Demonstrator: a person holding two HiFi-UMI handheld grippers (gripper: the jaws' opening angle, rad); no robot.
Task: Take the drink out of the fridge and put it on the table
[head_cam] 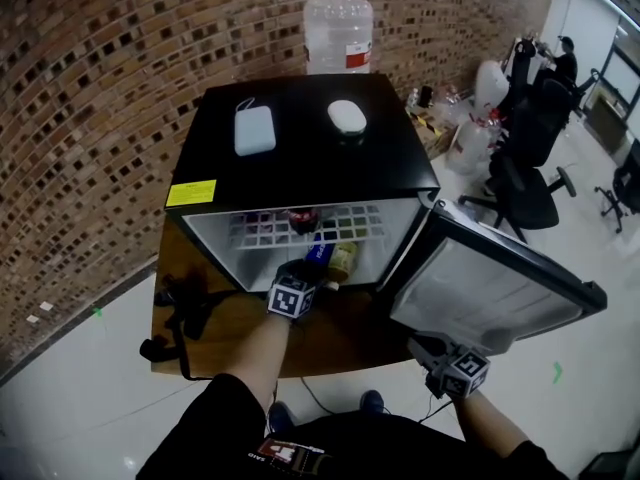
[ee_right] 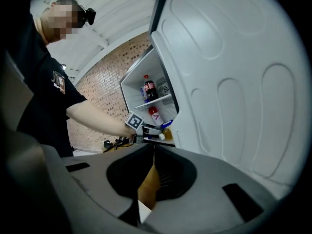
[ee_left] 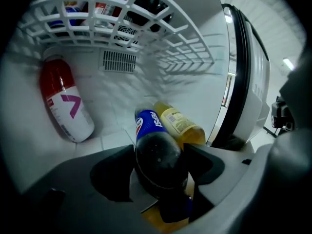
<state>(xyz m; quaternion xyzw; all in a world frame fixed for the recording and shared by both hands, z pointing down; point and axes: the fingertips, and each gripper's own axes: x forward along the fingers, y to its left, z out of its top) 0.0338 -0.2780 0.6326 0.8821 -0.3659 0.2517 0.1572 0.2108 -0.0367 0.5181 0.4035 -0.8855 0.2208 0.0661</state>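
A Pepsi bottle (ee_left: 150, 128) with a blue label lies low in the open mini fridge (head_cam: 300, 138), its dark base towards me. My left gripper (ee_left: 161, 156) reaches into the fridge, jaws wide and pressed on either side of that bottle. A yellow drink bottle (ee_left: 181, 126) lies right beside it. In the head view the Pepsi bottle (head_cam: 322, 251) shows just past the left gripper (head_cam: 298, 288). My right gripper (head_cam: 455, 370) is shut and empty, low beside the open fridge door (head_cam: 490, 288).
A red and white bottle (ee_left: 63, 104) lies at the fridge's back left, with more drinks on the wire shelf (ee_left: 122, 28). The fridge stands on a wooden table (head_cam: 340, 333); cables (head_cam: 175, 313) lie at its left end. A water jug (head_cam: 338, 33) stands behind, office chairs (head_cam: 525, 168) to the right.
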